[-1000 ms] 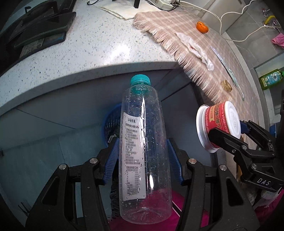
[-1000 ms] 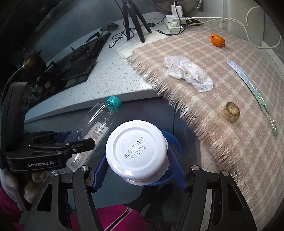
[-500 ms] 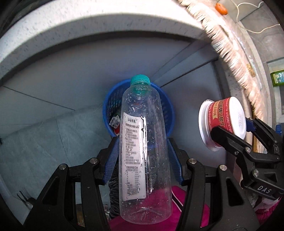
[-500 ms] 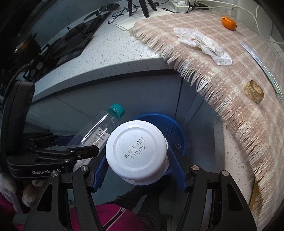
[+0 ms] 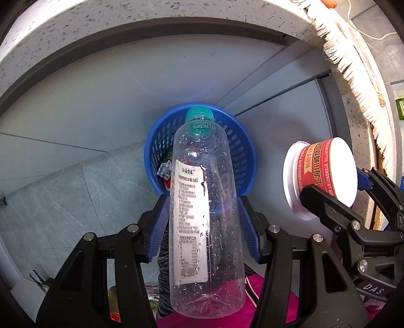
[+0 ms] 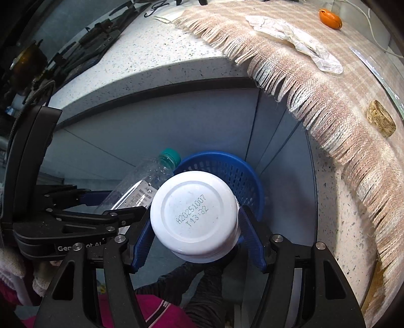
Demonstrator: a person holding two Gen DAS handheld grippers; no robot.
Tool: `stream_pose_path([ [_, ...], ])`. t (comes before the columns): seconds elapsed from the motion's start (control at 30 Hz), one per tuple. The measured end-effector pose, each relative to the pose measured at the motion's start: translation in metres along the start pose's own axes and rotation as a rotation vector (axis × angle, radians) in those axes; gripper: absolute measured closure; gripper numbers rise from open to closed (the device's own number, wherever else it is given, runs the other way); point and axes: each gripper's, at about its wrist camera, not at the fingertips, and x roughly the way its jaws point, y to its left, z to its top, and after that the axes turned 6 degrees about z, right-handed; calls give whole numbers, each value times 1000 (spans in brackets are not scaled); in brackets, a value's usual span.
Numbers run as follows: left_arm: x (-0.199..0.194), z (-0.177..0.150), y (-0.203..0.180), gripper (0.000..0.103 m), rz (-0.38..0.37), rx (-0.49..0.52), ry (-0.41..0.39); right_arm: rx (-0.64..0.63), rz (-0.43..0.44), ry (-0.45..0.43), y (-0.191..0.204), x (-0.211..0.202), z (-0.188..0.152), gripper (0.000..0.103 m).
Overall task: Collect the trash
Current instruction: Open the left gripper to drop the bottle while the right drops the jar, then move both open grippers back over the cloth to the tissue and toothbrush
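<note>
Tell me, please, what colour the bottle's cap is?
Teal green; the cap shows best in the left wrist view.

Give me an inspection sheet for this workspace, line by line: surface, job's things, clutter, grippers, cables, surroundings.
Surface: speckled countertop, partly covered by a fringed checked cloth.
Job's things: clear plastic bottle with green cap, and a red-labelled white cup, both held above the blue basket, which already holds some wrappers.
Clutter: crumpled white wrapper, brown lump, orange object and clear plastic strip on the cloth.
Grippers: left gripper jaws shut on the bottle; right gripper jaws shut on the cup.
Cables: white cable at the cloth's far edge.
Surroundings: grey cabinet doors behind the basket; dark stovetop on the counter.
</note>
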Motion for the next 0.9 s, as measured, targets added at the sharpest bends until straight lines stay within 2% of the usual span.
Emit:
stream_pose_path([
  [0.43, -3, 2, -9, 46, 31, 29, -14, -1, -27, -1, 5, -4, -6, 39],
  [0.9, -11, 6, -7, 46, 47, 20, -29, 7, -4, -8, -8, -17, -1, 39],
])
